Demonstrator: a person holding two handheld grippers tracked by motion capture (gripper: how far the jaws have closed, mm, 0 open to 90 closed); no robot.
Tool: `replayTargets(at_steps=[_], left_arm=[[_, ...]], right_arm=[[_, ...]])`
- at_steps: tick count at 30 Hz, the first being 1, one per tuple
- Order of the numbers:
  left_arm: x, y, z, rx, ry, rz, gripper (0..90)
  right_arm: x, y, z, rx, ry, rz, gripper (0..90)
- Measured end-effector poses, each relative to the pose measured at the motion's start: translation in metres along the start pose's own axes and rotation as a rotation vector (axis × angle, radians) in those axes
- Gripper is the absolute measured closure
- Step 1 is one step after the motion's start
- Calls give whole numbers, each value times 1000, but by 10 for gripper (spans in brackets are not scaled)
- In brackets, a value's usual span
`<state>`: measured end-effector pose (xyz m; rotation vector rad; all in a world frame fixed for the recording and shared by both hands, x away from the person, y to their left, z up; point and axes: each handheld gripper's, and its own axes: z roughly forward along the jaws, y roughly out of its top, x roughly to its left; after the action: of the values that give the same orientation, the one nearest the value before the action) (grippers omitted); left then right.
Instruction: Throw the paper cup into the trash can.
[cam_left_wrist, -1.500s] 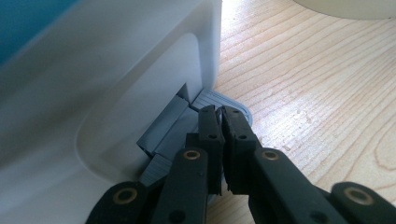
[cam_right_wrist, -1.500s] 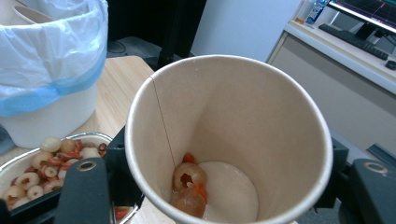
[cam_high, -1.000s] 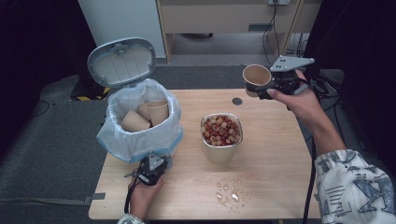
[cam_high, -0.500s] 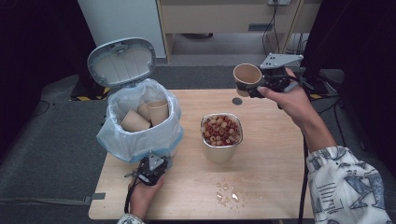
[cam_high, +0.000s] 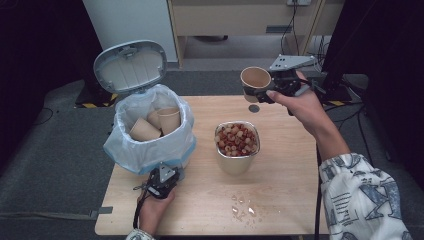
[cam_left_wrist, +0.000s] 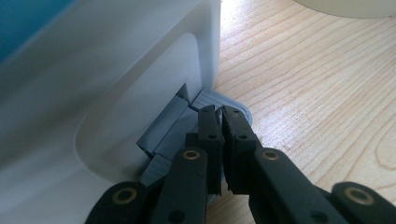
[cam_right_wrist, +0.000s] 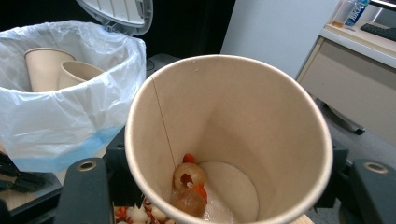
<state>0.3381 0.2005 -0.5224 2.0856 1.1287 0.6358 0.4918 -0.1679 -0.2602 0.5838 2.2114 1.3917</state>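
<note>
Cup (cam_high: 255, 80) is the thing in hand: a paper cup held tilted in the air past the far edge of the bench (cam_high: 290, 200), gripped round its wall by the right gripper (cam_high: 272, 89), whose jaws stand wide enough to clasp it on both sides. Going by size, the bench carries a pedal bin (cam_high: 150, 145) at its left, lined with a white bag and with its lid (cam_high: 130, 65) tipped up; two paper cups (cam_high: 155, 125) already lie inside. Beside it, near the middle, stands a metal tub (cam_high: 236, 162) heaped with red and pale snack pieces, and a few crumbs (cam_high: 242, 207) lie nearer the person. A small dark disc (cam_high: 254, 108) sits on the far part of the bench under the held cup. The left gripper (cam_left_wrist: 219, 119) has its jaws closed together, empty, tips on the bin's grey pedal (cam_left_wrist: 219, 100), which I judge keeps the lid raised. The step looks like clearing the cup: likely tipping its leftovers into the tub, then dropping it in the bin, which calls for carrying it leftward over the tub and turning the wrist. The right gripper view reveals what the high view cannot: a few pieces (cam_right_wrist: 189, 184) at the cup's bottom. The left gripper view alone shows the pedal contact.
</note>
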Motion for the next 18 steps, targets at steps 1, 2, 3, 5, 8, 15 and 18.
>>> replayTargets(at_steps=[1,2,3,5,8,15,18], left_arm=[[0,0,0,0,0,0,857],[0,0,0,0,0,1,857],[0,0,0,0,0,0,857],[0,0,0,0,0,-1,856],[0,0,0,0,-2,-3,856],[0,0,0,0,0,-2,856],[0,0,0,0,0,0,856]], right_arm=[[1,1,1,1,3,2,314],[2,2,2,-1,7,5,315],[2,2,2,-1,7,5,315],[2,3,3,0,12,6,314],[4,5,5,1,17,10,315],[7,7,7,-4,24,23,314],[13,10,12,-5,36,24,315]])
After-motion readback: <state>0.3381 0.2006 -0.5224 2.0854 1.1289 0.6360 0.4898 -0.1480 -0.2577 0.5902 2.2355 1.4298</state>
